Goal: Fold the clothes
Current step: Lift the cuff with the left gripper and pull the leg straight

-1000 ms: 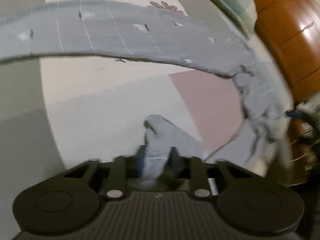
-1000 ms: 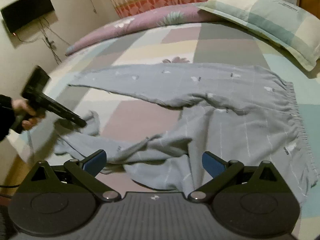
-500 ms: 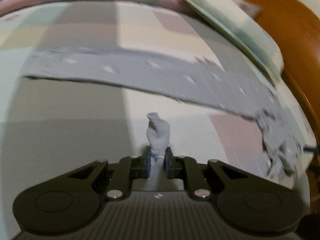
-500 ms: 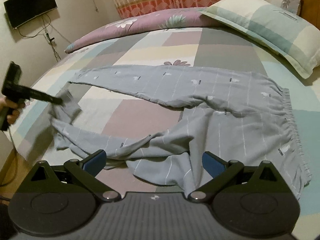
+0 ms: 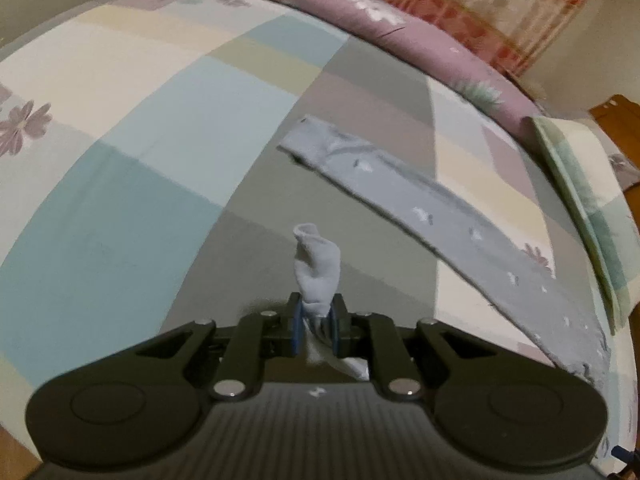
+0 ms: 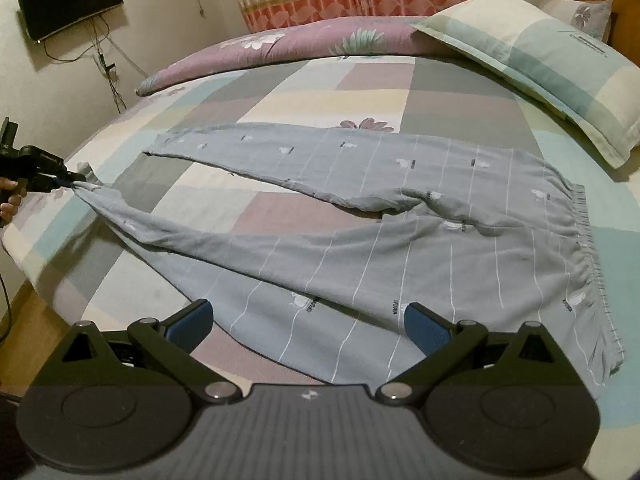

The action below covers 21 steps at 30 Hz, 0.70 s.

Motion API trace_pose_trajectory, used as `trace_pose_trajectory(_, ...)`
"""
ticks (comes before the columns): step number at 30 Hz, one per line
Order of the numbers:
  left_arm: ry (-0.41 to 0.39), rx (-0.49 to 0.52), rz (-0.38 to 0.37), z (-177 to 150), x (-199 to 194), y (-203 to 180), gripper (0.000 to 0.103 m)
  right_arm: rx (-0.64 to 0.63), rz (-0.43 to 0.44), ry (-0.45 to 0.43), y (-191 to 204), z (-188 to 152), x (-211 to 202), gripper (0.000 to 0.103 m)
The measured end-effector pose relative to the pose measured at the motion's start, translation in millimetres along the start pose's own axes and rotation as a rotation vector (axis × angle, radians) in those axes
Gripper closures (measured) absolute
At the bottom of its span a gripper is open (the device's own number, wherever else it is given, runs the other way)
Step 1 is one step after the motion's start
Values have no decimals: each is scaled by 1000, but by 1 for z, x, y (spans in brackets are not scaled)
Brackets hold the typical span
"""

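Trousers' (image 6: 400,248) hem in left tongs (image 5: 316,326)

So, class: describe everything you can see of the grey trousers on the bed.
The grey trousers look like soft, thin cotton with white lines and small white motifs. They lie on the patchwork bedsheet, elastic gathered waistband to the right, legs spread in a V. The far leg lies flat; the near leg's cuff is bunched and pinched in the left hand-held gripper, drawn out towards the bed edge. The right hand-held gripper hovers open above the near leg.
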State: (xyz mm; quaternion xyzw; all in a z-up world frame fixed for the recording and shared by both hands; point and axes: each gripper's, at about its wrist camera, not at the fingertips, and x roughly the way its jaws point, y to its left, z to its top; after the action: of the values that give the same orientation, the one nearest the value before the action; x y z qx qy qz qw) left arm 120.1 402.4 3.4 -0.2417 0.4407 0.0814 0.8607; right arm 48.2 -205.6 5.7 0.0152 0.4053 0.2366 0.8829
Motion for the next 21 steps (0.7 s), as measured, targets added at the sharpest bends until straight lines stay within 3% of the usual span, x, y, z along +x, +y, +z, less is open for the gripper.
trace_pose_trajectory(7, -39, -78, -39, 8, 2, 6, 77, -19, -2, 17, 5, -1, 4, 0)
trace_pose_trajectory(11, -21, -18, -16, 3, 5, -4, 66, -22, 1, 29, 6, -1, 7, 0)
trace_pose_trajectory(13, -5, 9, -14, -3, 7, -8, 65, -27, 2, 35, 6, -2, 9, 0)
trace_pose_trajectory(21, 30, -7, -117, -28, 21, -10, 58, -42, 13, 63, 10, -2, 19, 0)
